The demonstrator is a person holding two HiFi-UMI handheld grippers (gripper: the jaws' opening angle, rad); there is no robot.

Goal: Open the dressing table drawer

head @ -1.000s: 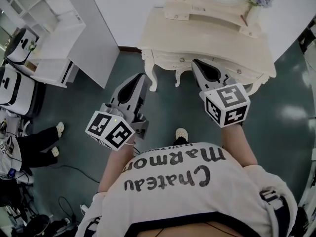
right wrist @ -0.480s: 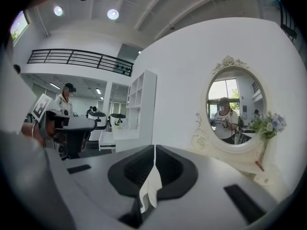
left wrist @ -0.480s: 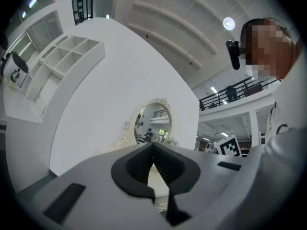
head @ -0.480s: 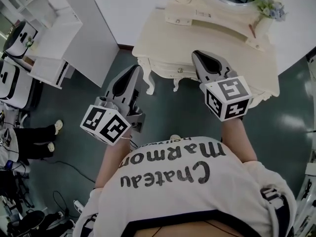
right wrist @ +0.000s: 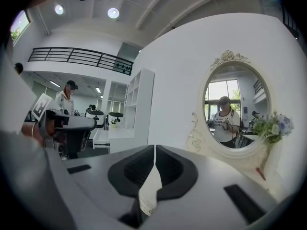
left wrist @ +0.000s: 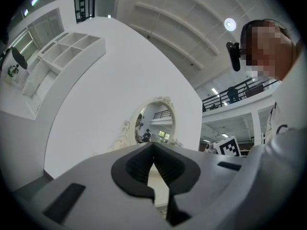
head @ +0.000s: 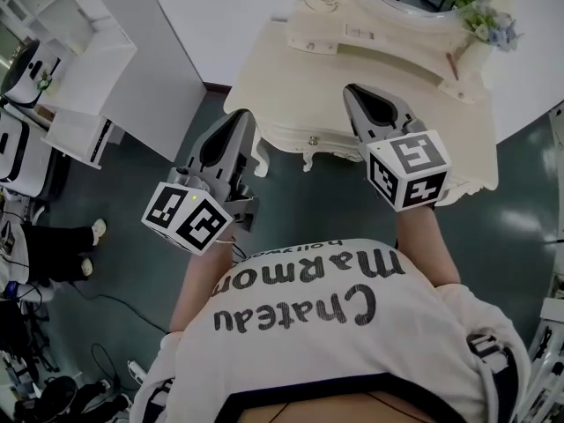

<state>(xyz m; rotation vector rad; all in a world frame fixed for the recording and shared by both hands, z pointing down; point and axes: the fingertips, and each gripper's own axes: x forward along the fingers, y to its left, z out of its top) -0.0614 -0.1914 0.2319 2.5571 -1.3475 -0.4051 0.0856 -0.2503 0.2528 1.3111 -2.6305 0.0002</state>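
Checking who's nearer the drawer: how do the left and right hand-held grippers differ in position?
The grey right hand-held gripper reaches over the cream dressing table's top; the grey left hand-held gripper hangs off its left corner, over dark floor. The left one sits further back toward the person than the right. Both have jaws together, empty.

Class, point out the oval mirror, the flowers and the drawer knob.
oval mirror [right wrist: 235, 107]: right gripper view, centre of the glass.
flowers [right wrist: 271, 126]: right gripper view, the blue blossoms.
drawer knob [head: 311, 140]: head view, the knob's head.
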